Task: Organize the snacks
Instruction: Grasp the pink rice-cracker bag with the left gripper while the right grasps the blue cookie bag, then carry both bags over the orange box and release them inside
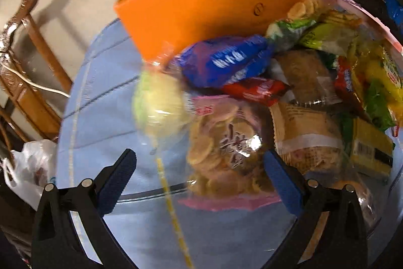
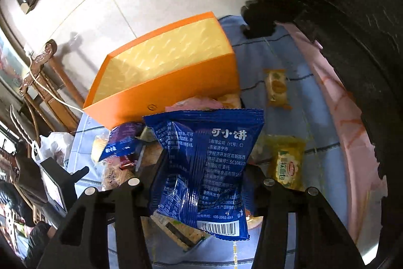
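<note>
Below the orange box (image 2: 161, 82), right gripper (image 2: 201, 178) clamps the blue snack packet (image 2: 204, 168) mid-body. Light, crinkly, slippery film; contents likely fragile. Left gripper (image 1: 199, 173) gapes empty.

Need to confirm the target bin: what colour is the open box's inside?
Pale yellow inside the orange box, clearest in the right wrist view.

Dim indoor light, fisheye-bent edges, motion blur smearing the left view.
</note>
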